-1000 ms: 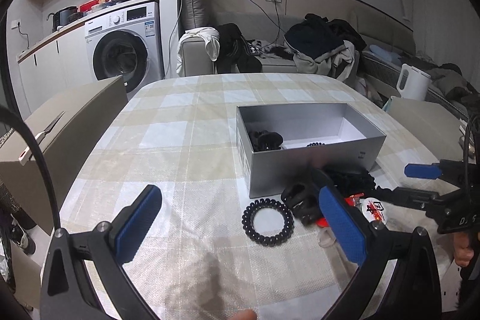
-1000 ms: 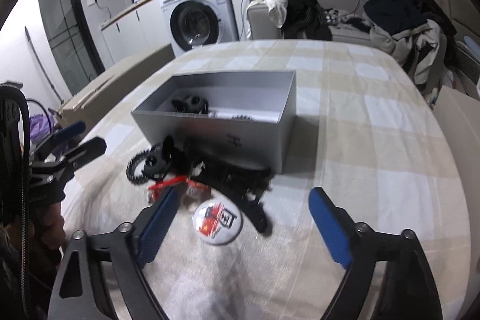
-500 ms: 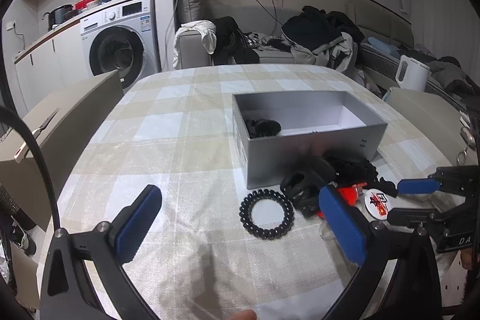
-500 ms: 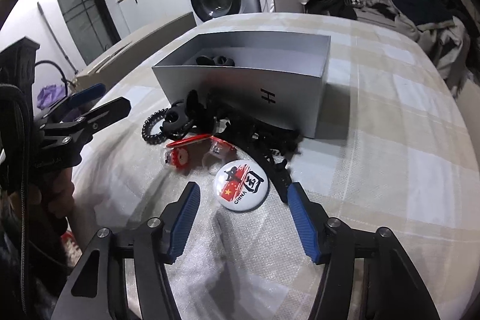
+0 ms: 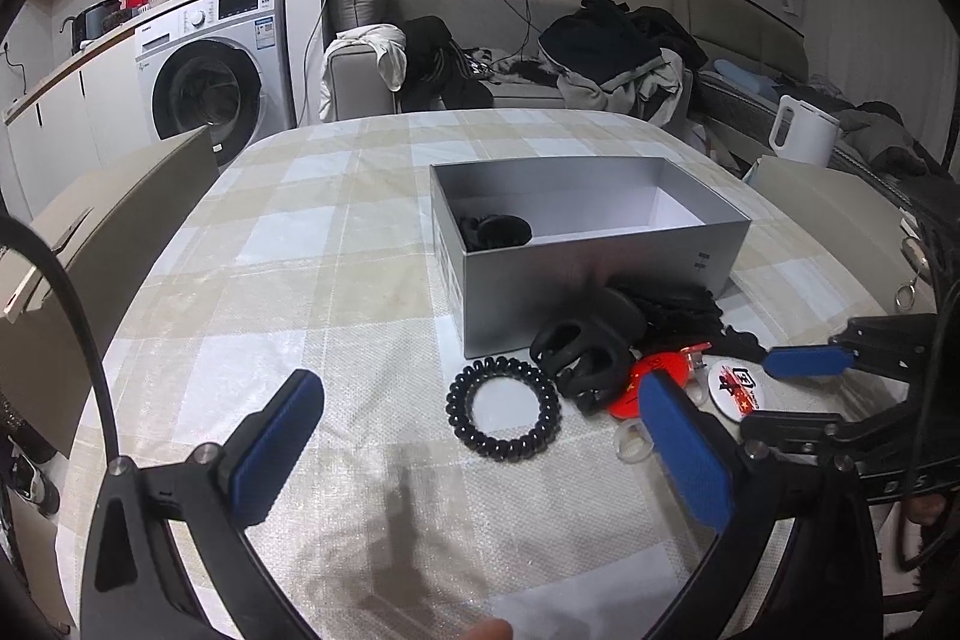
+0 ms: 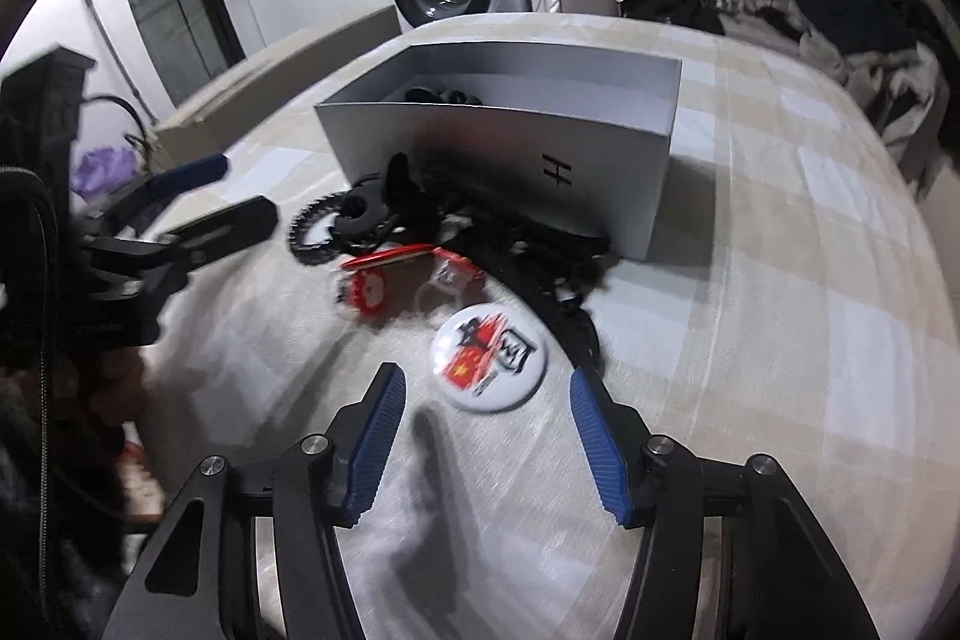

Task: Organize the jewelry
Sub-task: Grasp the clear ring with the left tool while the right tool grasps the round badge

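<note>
Checked tablecloth [image 5: 300, 280] is spread bare left of the grey box [image 5: 594, 274], where a black hair tie [image 5: 495, 229] lies. Jewelry pile [image 5: 600, 358] is heaped against its front wall. Left gripper [image 5: 480, 436] is spread, empty; right gripper [image 6: 486, 436] is parted around nothing, behind the white badge [image 6: 489, 361].

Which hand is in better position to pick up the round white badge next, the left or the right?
Probably the right. The right tool points straight at the badge, which lies just beyond its open fingers. The left tool faces the black coil hair tie instead, with the badge off to its side.
</note>
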Demonstrator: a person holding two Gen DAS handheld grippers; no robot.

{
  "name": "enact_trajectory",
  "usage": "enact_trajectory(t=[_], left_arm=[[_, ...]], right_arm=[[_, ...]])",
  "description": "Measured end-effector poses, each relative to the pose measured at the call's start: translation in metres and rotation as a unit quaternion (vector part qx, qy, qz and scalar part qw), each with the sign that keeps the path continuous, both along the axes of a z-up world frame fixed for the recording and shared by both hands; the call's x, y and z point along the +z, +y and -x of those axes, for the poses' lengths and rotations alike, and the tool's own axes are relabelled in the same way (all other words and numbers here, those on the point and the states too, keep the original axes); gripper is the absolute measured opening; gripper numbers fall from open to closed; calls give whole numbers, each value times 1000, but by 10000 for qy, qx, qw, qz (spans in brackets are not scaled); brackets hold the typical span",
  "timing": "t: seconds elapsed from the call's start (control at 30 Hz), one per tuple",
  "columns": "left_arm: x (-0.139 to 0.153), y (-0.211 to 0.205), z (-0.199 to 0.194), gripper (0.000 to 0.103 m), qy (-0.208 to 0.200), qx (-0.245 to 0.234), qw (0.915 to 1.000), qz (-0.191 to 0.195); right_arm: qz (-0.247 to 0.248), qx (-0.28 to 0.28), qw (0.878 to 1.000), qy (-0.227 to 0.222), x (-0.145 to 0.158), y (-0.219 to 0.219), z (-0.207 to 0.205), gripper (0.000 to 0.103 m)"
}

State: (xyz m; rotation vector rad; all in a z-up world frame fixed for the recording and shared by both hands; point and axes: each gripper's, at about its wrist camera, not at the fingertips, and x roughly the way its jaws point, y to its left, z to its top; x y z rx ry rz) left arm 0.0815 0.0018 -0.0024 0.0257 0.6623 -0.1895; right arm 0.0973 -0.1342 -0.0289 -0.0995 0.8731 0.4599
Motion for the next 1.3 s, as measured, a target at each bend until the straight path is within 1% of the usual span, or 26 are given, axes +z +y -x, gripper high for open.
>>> enact_trajectory(t=[0.1,0.27,0.3,0.33,0.37,0.47,0.57,0.7,0.8,0.83,0.87,0.9,0.97,1.0,1.07,1.1,1.17,1.23,1.3], left_arm=[[-1,1,0,102,45,2,10000,60],[-1,3,-1,102,97,64,9999,99],[-1,3,-2,102,98,73,9999,101],[-1,4,-2,102,100,78,9999,117],[0,4,-1,102,98,75,9998,144],[0,4,-1,102,82,84,9998,144],[0,2,0,102,102,34,9998,151],[-2,-1,-2,102,225,-66,9996,149],[-3,-6,-3,102,403,-313,9985,197],[-3,-7,-2,99,421,-425,9979,247],[-3,-9,0,92,424,-573,9970,308],[-2,-11,1,89,431,-691,9961,348],[-1,-17,4,77,453,-976,9933,414],[0,-19,6,75,460,-1115,9917,456],[-1,-24,7,62,527,-1321,9886,491],[-2,-27,7,60,562,-1375,9878,466],[-5,-35,5,51,663,-1479,9861,354],[-7,-41,3,46,774,-1532,9848,245],[-9,-46,1,46,846,-1492,9851,111]], right_arm=[[241,59,9996,-112,-1,8,-3,56],[296,112,9994,-159,-3,10,-7,55],[313,117,9993,-169,-3,10,-7,51],[362,112,9991,-209,-2,12,-7,44],[394,124,9989,-230,-3,12,-7,42],[339,181,9989,-266,-3,11,-4,41],[79,166,9996,-215,-3,3,-1,41],[-335,80,9989,-331,4,-8,4,41],[-683,-13,9969,-393,11,-18,5,41],[-802,-45,9957,-452,14,-22,6,41],[-895,-66,9947,-505,17,-26,6,41],[-956,-86,9939,-545,19,-28,7,41],[-987,-124,9933,-586,22,-30,6,41],[-1004,-137,9931,-591,23,-30,6,41],[-1049,-143,9925,-617,24,-33,7,41],[-1067,-143,9922,-634,24,-34,9,41],[-1087,-153,9920,-629,24,-34,9,42],[-1114,-162,9917,-616,23,-36,9,42],[-1135,-151,9914,-626,23,-37,9,42]])
